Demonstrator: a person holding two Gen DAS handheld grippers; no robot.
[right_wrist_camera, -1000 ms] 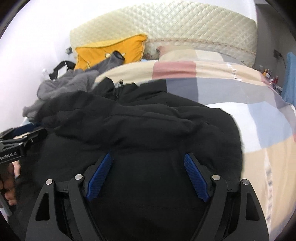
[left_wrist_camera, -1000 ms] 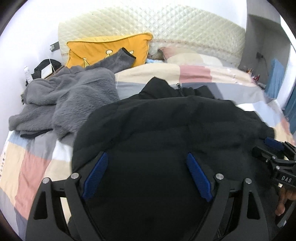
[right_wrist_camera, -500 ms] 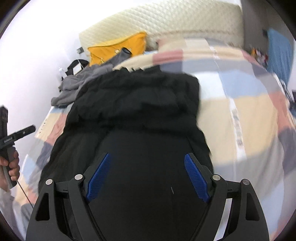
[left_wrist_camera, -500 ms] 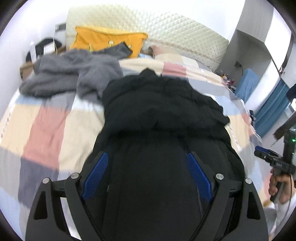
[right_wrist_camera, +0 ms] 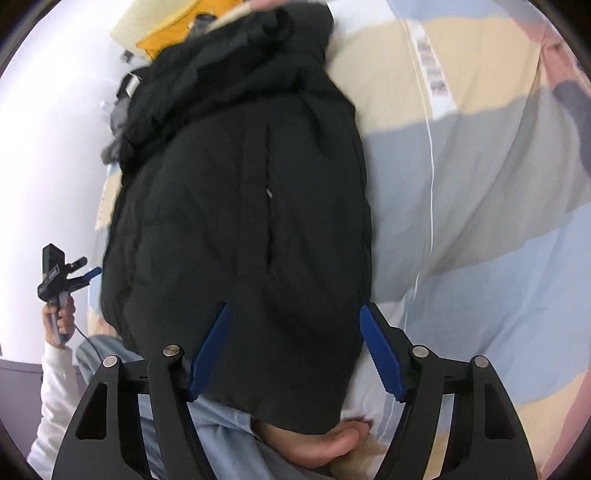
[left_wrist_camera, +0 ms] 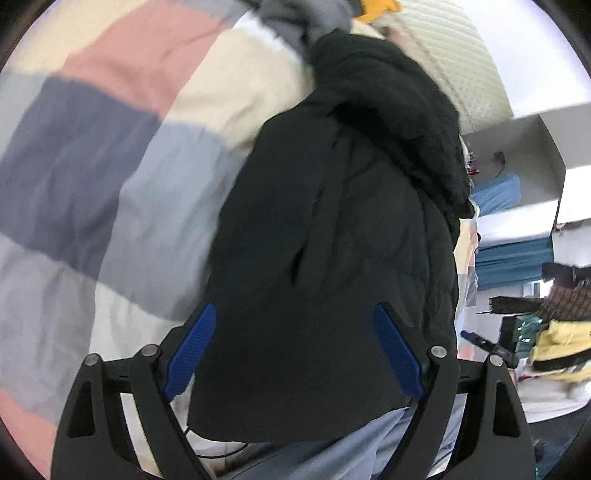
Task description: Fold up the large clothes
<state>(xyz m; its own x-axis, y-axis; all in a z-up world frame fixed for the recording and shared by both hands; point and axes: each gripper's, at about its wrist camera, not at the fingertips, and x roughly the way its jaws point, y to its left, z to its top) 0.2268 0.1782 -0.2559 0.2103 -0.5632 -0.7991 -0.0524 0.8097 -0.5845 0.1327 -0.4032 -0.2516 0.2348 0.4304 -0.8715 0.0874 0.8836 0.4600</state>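
Note:
A black puffer jacket [left_wrist_camera: 351, 240] lies lengthwise on the patchwork bedspread [left_wrist_camera: 110, 184], its hood toward the headboard. Its hem hangs at the near edge of the bed. My left gripper [left_wrist_camera: 293, 314] hovers over the hem's left part, open, blue pads clear of the cloth. In the right wrist view the same jacket [right_wrist_camera: 240, 221] fills the middle. My right gripper [right_wrist_camera: 294, 310] sits above the hem with its jaws closing; the hem lies between them, and the pads do not press on it. Each gripper also shows small in the other's view: the left gripper [right_wrist_camera: 70, 273] and the right gripper [left_wrist_camera: 484, 341].
A person's jeans [right_wrist_camera: 221, 417] and bare foot [right_wrist_camera: 332, 443] sit just under the hem. A grey fleece garment [left_wrist_camera: 295, 14] and a yellow pillow [right_wrist_camera: 173, 33] lie near the quilted headboard [left_wrist_camera: 461, 55]. Shelves and cluttered belongings [left_wrist_camera: 554, 332] stand at the right.
Both cameras have pulled back toward the foot of the bed and tipped downward, so the jacket's hem and the person's legs now show. The right gripper's fingers stand closer together.

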